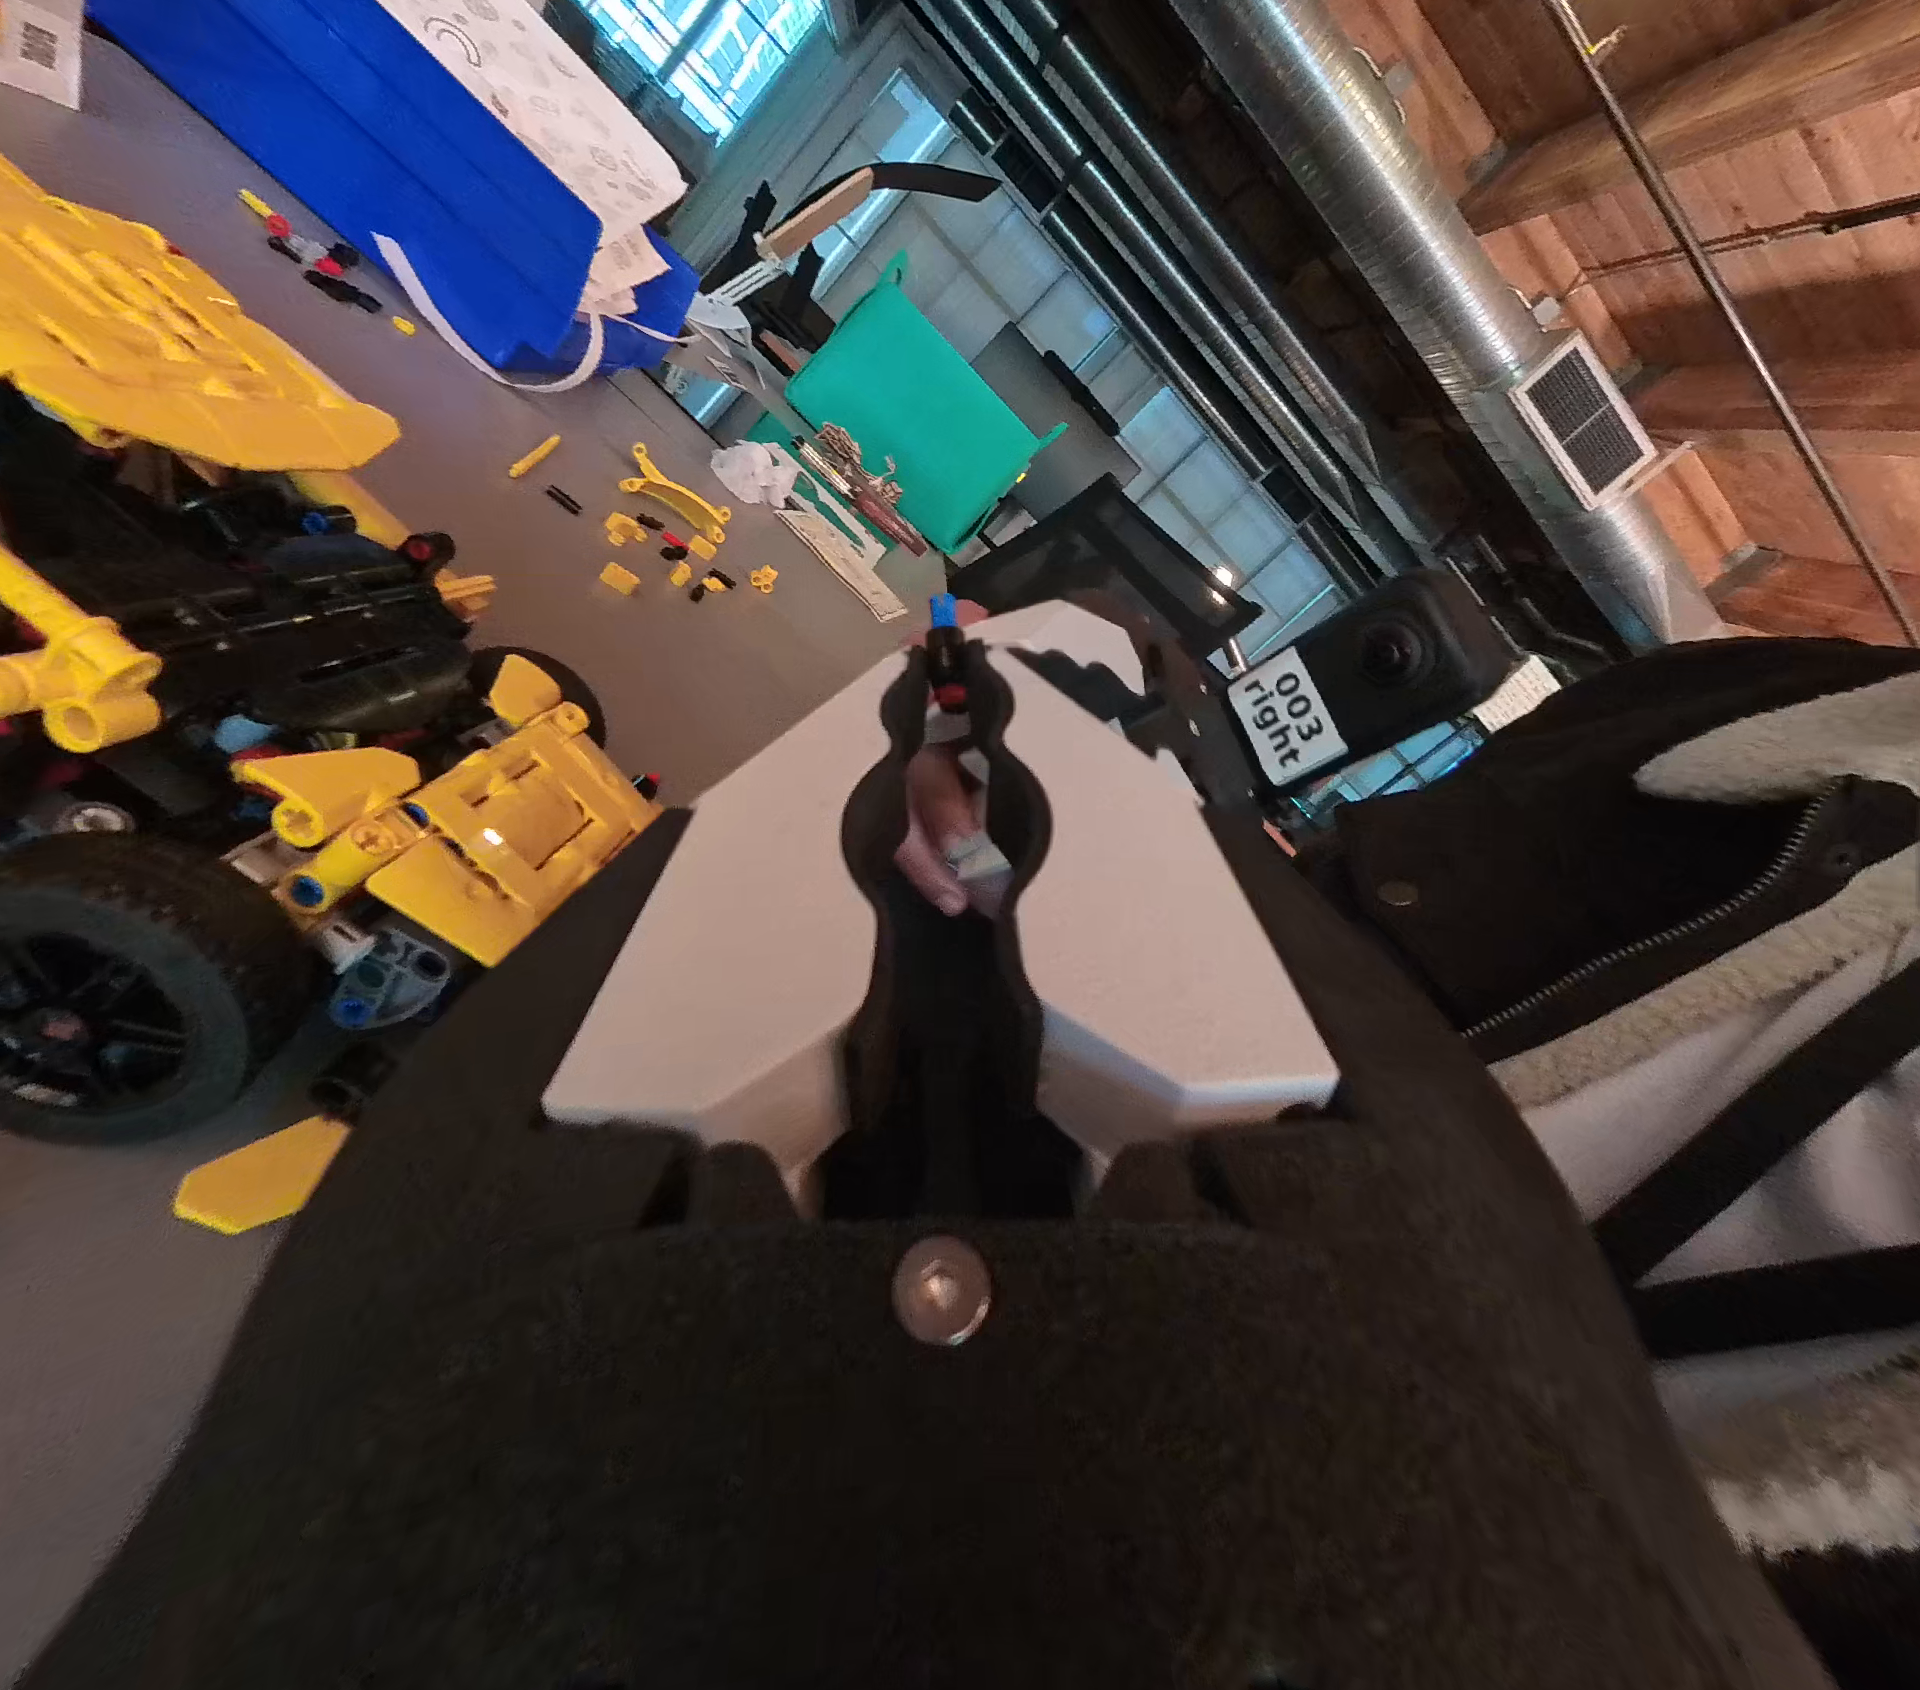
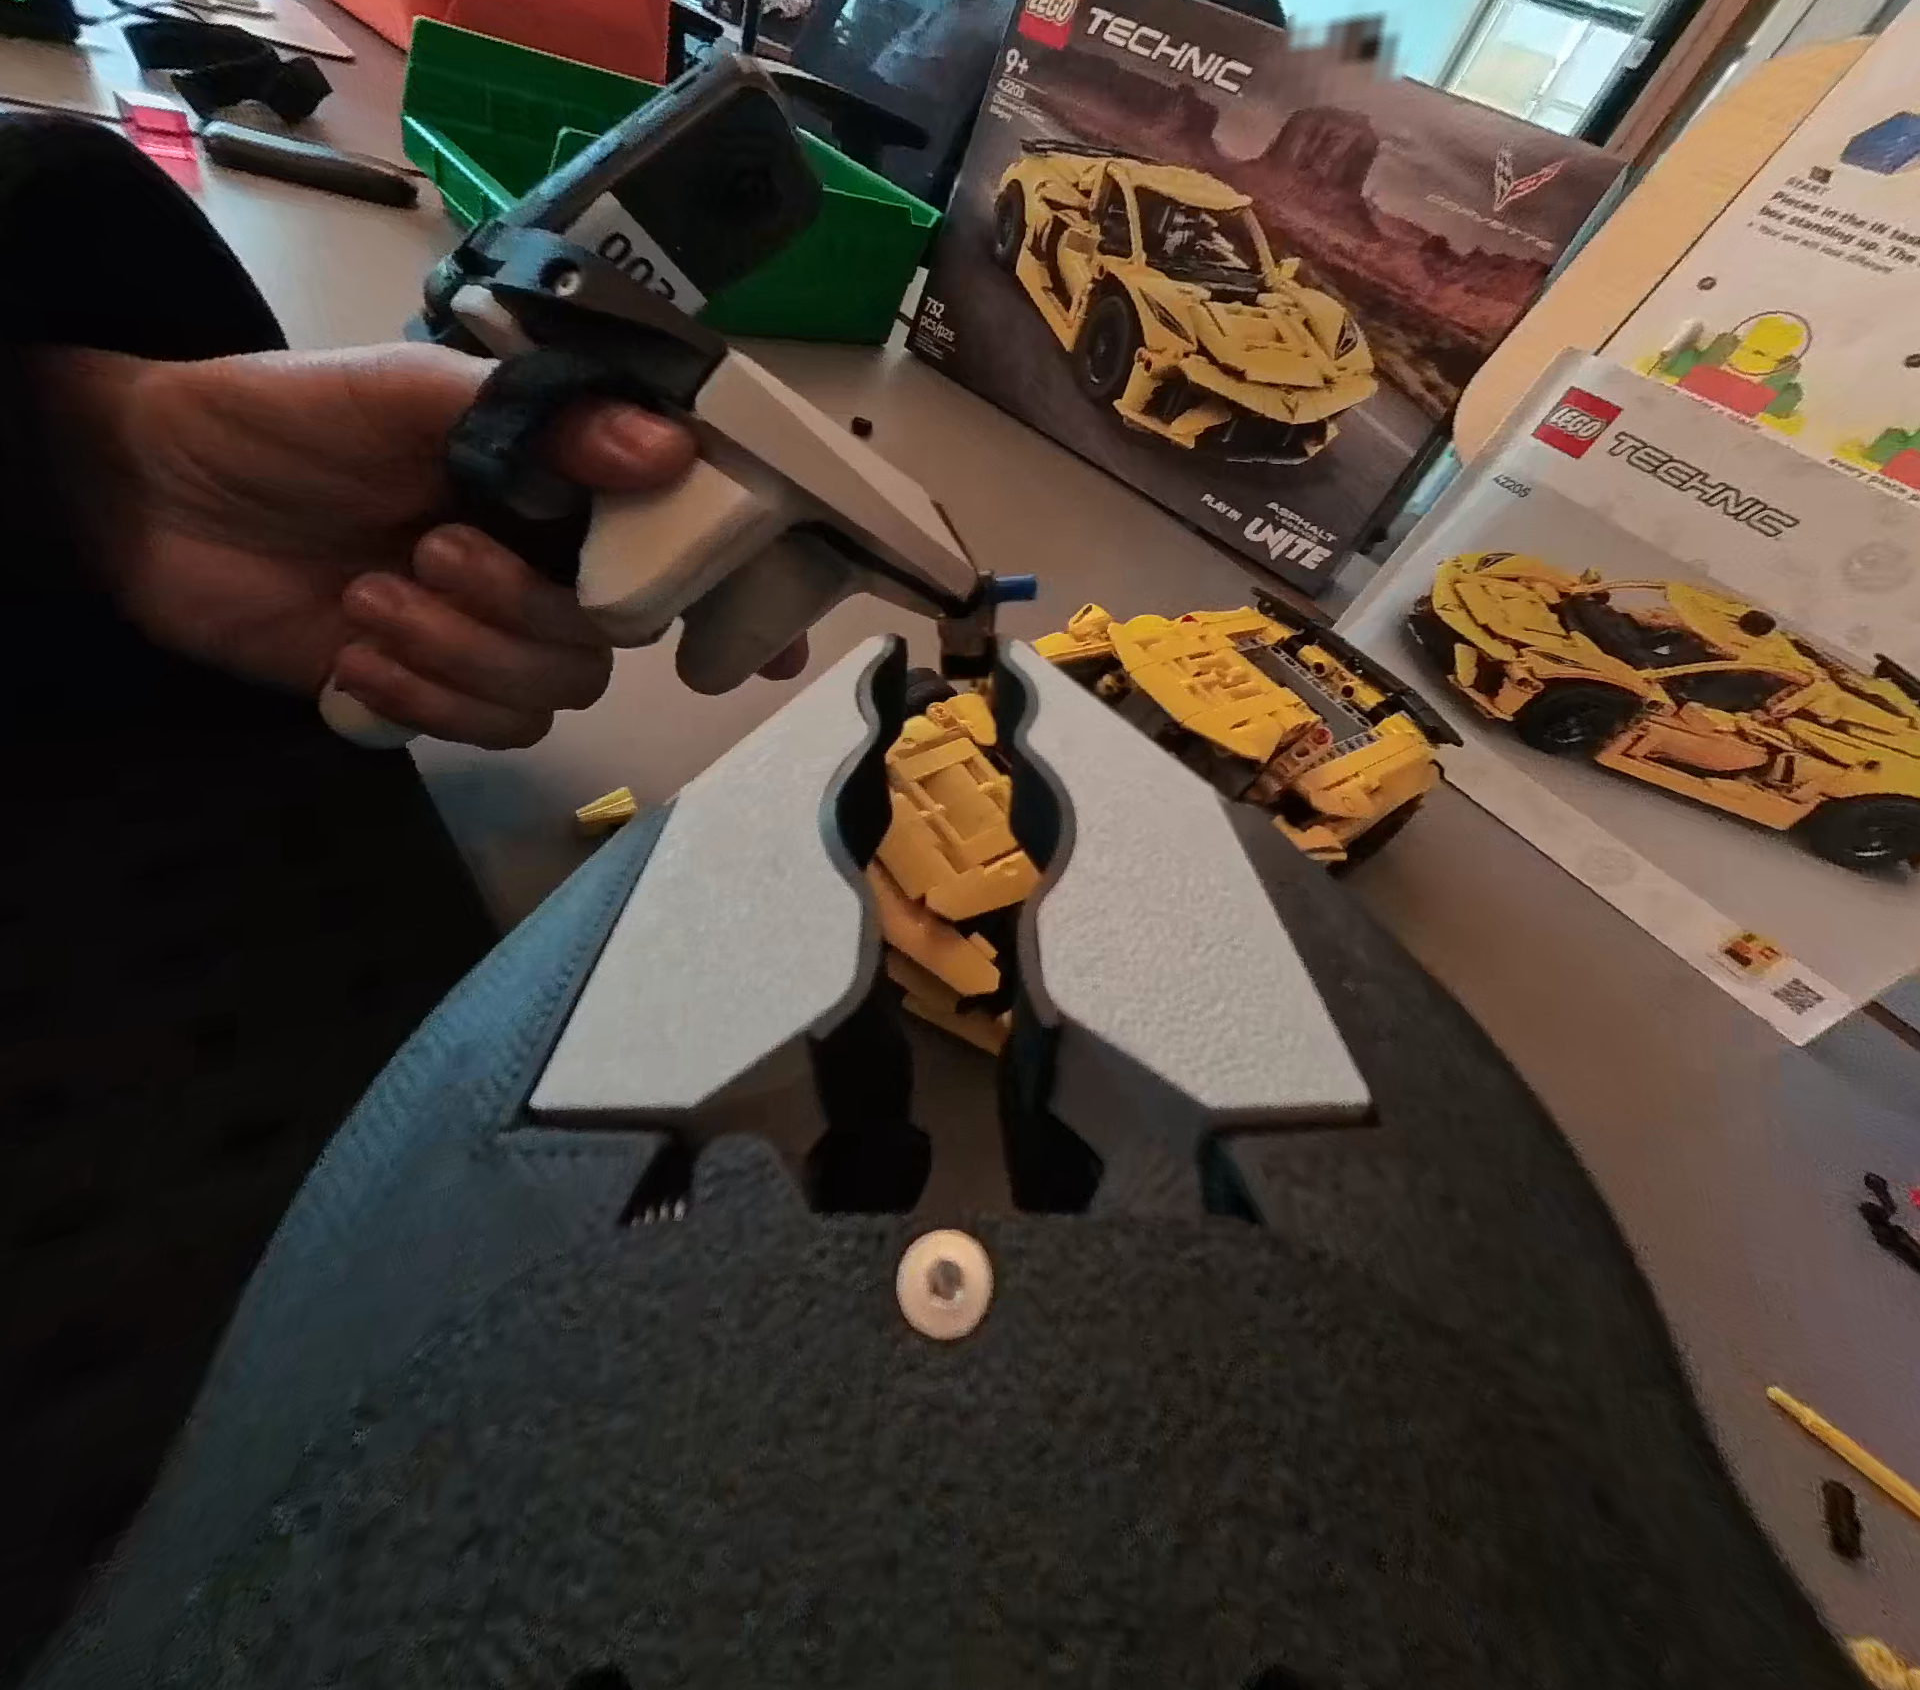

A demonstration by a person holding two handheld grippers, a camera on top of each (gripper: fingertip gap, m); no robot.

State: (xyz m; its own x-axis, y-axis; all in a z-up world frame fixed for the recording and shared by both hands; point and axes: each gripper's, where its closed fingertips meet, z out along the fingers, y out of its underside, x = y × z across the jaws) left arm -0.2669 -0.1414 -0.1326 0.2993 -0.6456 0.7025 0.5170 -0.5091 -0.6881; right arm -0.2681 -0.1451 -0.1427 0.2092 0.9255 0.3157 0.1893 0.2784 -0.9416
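Observation:
My left gripper [image 1: 945, 661] is shut on a small pin piece [image 1: 941, 614], blue at the tip with black and red below. In the right wrist view a hand holds the left gripper [image 2: 982, 593] in from the left, with the blue pin end [image 2: 1013, 588] sticking out of its tips. My right gripper [image 2: 951, 655] is shut on the black lower part of that same small piece [image 2: 966, 645], so both grippers meet on it above the table. A yellow brick-built car [image 2: 1247, 705] sits just behind, and also shows at the left of the left wrist view [image 1: 312, 705].
The set's box [image 2: 1247, 238] and an instruction booklet [image 2: 1662, 705] stand behind the car. A green bin [image 2: 831, 258] is at the back left. A blue bin [image 1: 312, 61] with paper sheets and loose yellow, black and red parts [image 1: 665, 518] lie on the grey table [image 1: 727, 684]. Left and right tips are no more than a few centimetres apart.

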